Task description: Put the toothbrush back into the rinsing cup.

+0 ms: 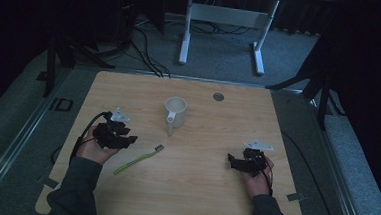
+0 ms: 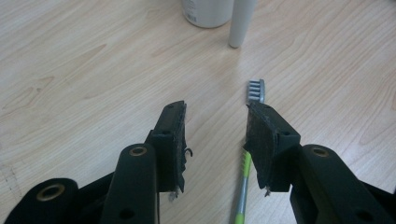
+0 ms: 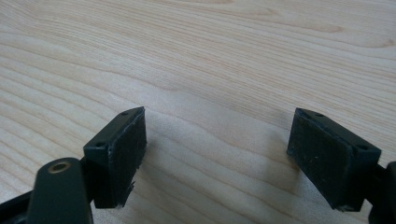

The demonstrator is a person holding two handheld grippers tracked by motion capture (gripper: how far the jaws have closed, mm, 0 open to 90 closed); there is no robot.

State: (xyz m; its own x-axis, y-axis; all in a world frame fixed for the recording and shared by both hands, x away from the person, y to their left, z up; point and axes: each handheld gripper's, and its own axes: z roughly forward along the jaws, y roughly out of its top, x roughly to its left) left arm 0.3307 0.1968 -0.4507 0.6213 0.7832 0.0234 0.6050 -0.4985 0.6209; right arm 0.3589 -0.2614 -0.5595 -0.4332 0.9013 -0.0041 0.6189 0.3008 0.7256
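Presently, I have the left gripper [image 1: 132, 140] low over the worktop [image 1: 216, 139], with the green-handled toothbrush [image 1: 137, 161] lying flat just ahead of it and passing below its right-hand jaw. In the left gripper view the brush head [image 2: 256, 90] shows just beyond that jaw's tip, and the handle [image 2: 243, 186] runs back under the inner edge of the same jaw, not down the middle of the gap.

Risk, in my judgement: if I close from this position, the right-hand jaw may land on top of the handle and press it into the worktop, or flick it sideways. The cause would be the off-centre alignment and the thin, flat-lying handle. A white mug [image 1: 175, 111] stands farther ahead with its long handle [image 1: 170, 126] pointing back toward the gripper; a forward overshoot could strike it.

Left gripper state: jaws moderately apart, holding nothing; I cannot tell whether the right-hand jaw touches the brush.

The right gripper [image 1: 231, 161] sits well apart from the toothbrush, off to its right. Right gripper state: jaws wide apart, nothing between them but bare wood [image 3: 219, 93], holding nothing.
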